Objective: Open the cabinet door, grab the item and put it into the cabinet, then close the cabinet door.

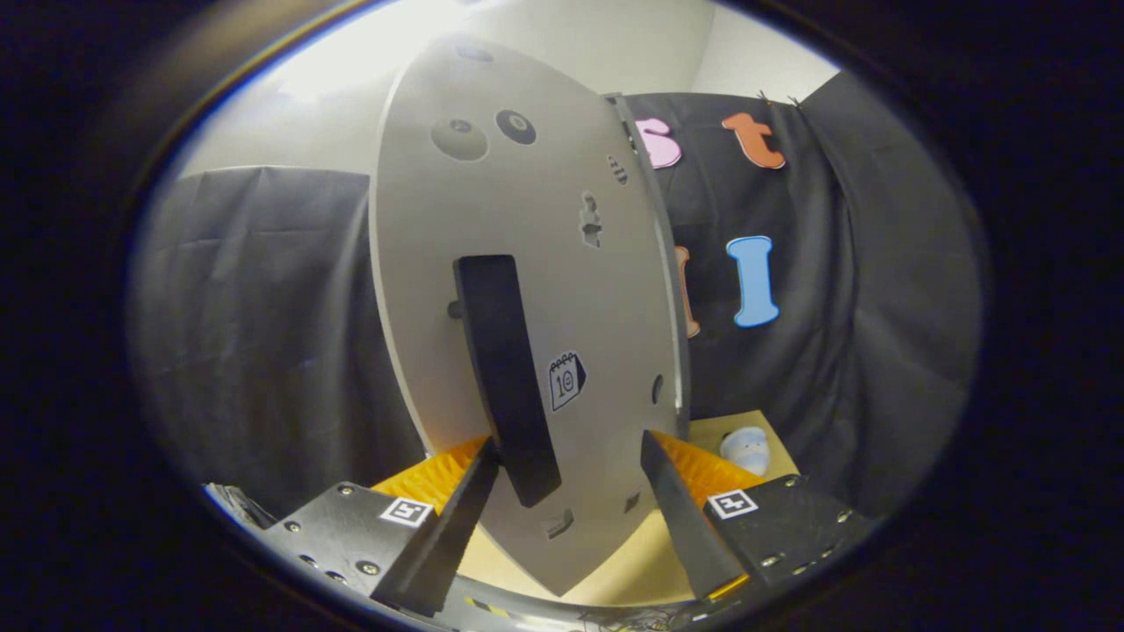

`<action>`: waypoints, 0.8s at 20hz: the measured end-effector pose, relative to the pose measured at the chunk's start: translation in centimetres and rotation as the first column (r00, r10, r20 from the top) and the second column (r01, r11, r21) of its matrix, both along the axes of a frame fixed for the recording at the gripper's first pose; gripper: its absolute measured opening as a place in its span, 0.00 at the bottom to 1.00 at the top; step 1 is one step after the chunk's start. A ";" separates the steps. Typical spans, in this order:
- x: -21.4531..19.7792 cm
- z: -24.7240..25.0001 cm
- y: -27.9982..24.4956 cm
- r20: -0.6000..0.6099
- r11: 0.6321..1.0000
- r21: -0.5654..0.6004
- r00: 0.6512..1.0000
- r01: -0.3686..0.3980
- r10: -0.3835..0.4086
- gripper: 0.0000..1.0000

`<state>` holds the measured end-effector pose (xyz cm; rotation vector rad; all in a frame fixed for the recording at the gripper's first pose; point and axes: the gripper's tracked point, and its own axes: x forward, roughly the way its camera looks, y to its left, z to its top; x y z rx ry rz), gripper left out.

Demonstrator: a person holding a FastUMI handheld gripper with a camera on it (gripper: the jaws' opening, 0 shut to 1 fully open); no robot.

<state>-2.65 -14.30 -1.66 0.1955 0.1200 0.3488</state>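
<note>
Straddling door handle (507,377), hand-held gripper (571,456) fingers apart; item (747,449) beyond, rightward.

Cabinet door (527,290) blocking ahead, handle (505,377) between spread fingers (457,518), perhaps room right over table (764,439)

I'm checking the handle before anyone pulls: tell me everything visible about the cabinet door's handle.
The handle is a long, dark, matte bar standing upright on the pale grey cabinet door, fixed by a short stub at its side. Its lower end sits between the open gripper fingers, close to one finger; whether they touch is unclear. A small sticker sits beside it.
</note>
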 end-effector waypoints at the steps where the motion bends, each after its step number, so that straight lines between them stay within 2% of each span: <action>1: 0.5 -0.1 1.0 -0.002 1.000 0.013 1.000 -0.009 0.009 0.99; 3: 1.8 -0.3 3.6 -0.007 0.999 0.031 0.999 -0.032 0.032 1.00; 7: 5.0 0.1 9.3 0.021 0.998 -0.006 0.997 -0.069 0.069 1.00; 11: 8.6 0.8 15.0 0.073 0.995 -0.088 0.995 -0.057 0.063 1.00; 16: 14.1 0.4 19.6 0.105 0.997 -0.075 0.994 0.001 0.007 1.00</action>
